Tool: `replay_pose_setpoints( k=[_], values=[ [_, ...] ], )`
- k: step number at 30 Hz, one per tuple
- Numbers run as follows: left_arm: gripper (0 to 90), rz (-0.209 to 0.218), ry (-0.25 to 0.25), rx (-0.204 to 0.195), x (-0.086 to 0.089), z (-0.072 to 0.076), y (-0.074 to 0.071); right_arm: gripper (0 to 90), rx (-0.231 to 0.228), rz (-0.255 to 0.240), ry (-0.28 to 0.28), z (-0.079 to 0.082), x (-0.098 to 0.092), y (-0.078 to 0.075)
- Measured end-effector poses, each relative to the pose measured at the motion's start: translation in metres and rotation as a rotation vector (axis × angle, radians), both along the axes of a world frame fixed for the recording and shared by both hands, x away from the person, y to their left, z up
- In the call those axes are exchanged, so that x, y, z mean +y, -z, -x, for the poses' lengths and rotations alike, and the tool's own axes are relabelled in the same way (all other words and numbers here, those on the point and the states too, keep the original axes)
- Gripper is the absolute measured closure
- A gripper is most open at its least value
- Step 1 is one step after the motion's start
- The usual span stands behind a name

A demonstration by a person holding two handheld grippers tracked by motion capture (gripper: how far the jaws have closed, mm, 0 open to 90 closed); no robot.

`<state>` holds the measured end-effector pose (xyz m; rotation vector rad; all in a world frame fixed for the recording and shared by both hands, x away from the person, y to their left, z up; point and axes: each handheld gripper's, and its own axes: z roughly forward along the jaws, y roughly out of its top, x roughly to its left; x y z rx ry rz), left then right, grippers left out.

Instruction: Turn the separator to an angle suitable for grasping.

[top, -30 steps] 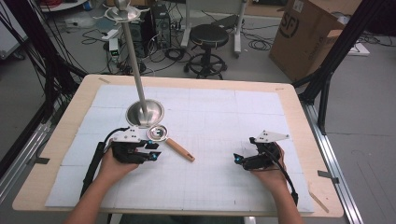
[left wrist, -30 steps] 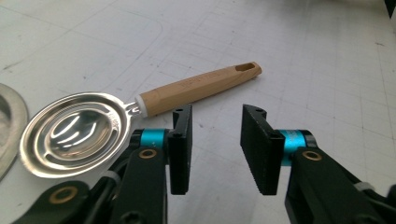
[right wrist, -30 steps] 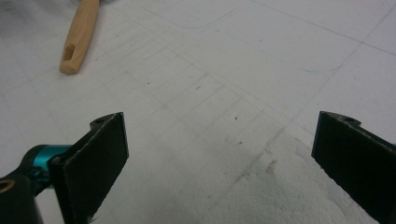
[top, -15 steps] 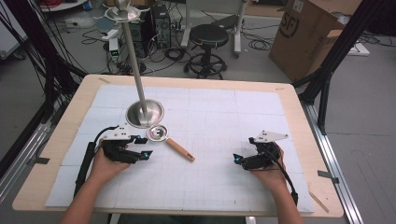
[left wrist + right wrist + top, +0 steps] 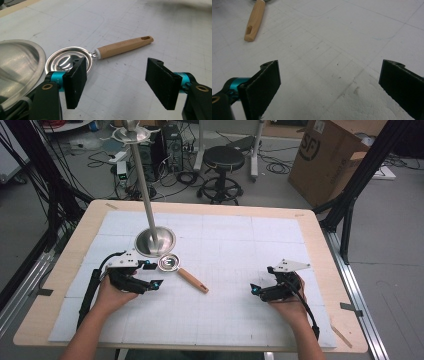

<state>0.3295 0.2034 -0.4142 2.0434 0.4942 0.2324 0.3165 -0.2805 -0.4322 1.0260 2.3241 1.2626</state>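
Both grippers (image 5: 152,276) (image 5: 255,290) rest low, jaws parted.

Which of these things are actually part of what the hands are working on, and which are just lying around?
In use:
- small metal ladle with a wooden handle, lying flat just ahead of the left gripper, whose jaws have just been opening with nothing between them
- steel stand with a round base, right beside the ladle

Lying about:
- cardboard box
- black stool
- floor cables
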Motion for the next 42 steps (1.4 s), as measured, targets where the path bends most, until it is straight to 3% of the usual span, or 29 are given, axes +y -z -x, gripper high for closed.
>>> replay_pose_setpoints(
  k=[4, 7, 12, 17, 26, 35, 39, 41, 42],
  values=[
    [33.9, -0.042, 0.000, 0.005, -0.004, 0.001, 0.003, 2.6, -0.002, 0.000, -0.004, 0.000, 0.000, 0.000],
    [33.8, -0.047, 0.002, 0.011, -0.004, 0.002, 0.003, 3.0, 0.000, 0.002, -0.004, 0.000, 0.000, -0.001],
    [33.5, -0.032, -0.012, 0.031, 0.002, 0.001, 0.005, 4.8, -0.002, 0.002, 0.000, 0.000, -0.001, -0.001],
    [33.3, -0.016, -0.020, 0.024, 0.006, 0.000, 0.003, 4.8, -0.010, 0.009, -0.009, 0.001, 0.002, -0.003],
    [27.5, -0.009, -0.092, 0.035, 0.030, -0.004, 0.002, 4.8, -0.017, 0.021, -0.048, -0.001, 0.028, -0.011],
    [22.2, 0.024, -0.138, 0.004, 0.044, -0.002, -0.004, 4.8, -0.025, 0.015, -0.088, -0.009, 0.051, -0.020],
    [22.1, 0.033, -0.138, 0.000, 0.045, -0.001, -0.006, 8.0, -0.004, 0.024, -0.112, -0.017, 0.068, -0.023],
    [22.1, 0.041, -0.130, -0.006, 0.045, 0.000, -0.007, 16.7, 0.004, 0.035, -0.137, -0.022, 0.078, -0.024],
    [22.1, 0.045, -0.127, -0.008, 0.045, 0.000, -0.008, 16.8, 0.015, 0.038, -0.148, -0.025, 0.086, -0.025]
  ],
)
